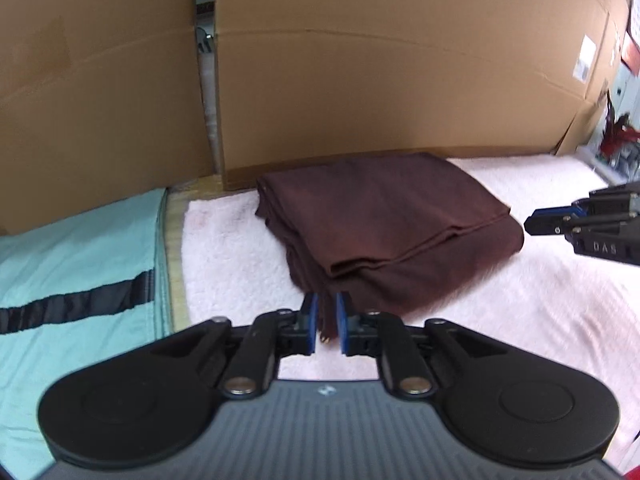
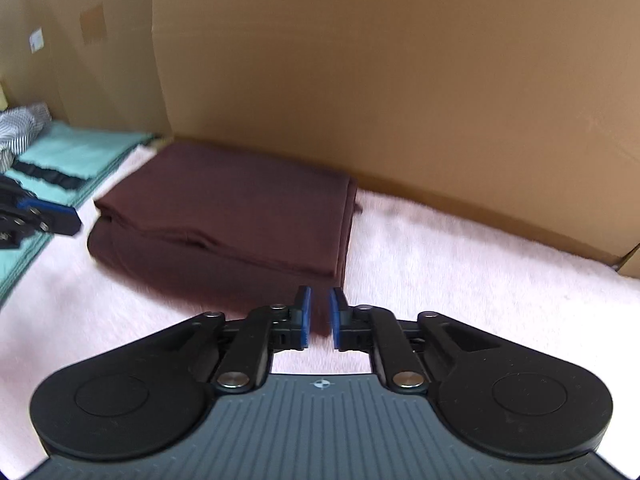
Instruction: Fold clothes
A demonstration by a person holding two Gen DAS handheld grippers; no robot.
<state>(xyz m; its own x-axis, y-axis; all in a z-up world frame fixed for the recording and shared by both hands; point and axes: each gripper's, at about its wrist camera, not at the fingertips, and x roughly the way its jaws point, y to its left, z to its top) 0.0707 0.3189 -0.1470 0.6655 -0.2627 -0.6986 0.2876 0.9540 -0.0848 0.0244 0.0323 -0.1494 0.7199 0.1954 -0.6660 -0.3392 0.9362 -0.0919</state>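
A: Where does the folding stand?

B: By the look of it, the brown garment [image 1: 384, 224] is done: a neat stack of layers on the pink fleece cover [image 1: 540, 312], close against the cardboard wall [image 1: 380, 72]. In the left wrist view it sits at 12 o'clock from the left claw [image 1: 327, 322].

A: Is either claw holding cloth?

B: No. The left claw's pads stand a narrow slit apart with nothing between them, just short of the stack's near corner. The right claw [image 2: 318, 316] is the same, nearly together and bare, at the stack's other near corner.

A: Next move?

B: I'd judge the stack needs setting aside, or a fresh piece brought in. Lifting it calls for both claws to spread and take all layers, or the fold slips.

A: Anything in the way?

B: A teal garment [image 1: 76, 264] with a dark stripe lies at 9 o'clock, and striped cloth [image 2: 20, 128] beyond it. The wall leaves no room behind.
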